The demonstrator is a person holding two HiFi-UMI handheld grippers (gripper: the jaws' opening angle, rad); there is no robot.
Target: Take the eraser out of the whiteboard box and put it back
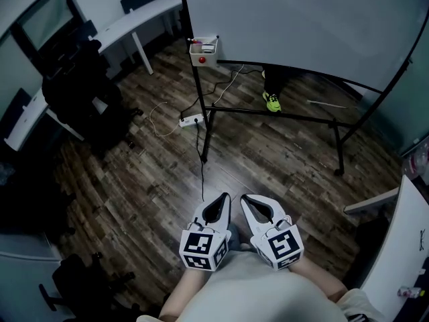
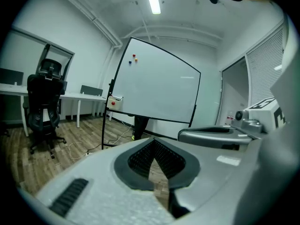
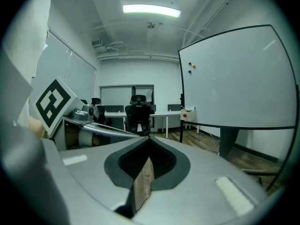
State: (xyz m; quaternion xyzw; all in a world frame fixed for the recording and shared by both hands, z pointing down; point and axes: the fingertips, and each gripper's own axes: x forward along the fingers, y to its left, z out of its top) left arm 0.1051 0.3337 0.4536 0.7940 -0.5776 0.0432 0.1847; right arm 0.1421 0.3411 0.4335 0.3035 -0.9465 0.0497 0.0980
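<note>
The whiteboard box [image 1: 204, 51], small and white with a red dot on its front, hangs at the lower left corner of the whiteboard [image 1: 301, 25]. What lies inside it is too small to make out, so I cannot pick out the eraser. The box [image 2: 114, 101] is far off in the left gripper view, and the box [image 3: 188, 112] is equally distant in the right gripper view. My left gripper [image 1: 224, 196] and right gripper [image 1: 244, 198] are side by side close to my body, well short of the board. Each is shut with nothing between its tips.
A black office chair [image 1: 80, 92] stands at the left by a white desk [image 1: 134, 22]. A power strip [image 1: 191, 119] and cables lie on the wood floor near the board's stand. A person's yellow shoe [image 1: 271, 101] shows under the board.
</note>
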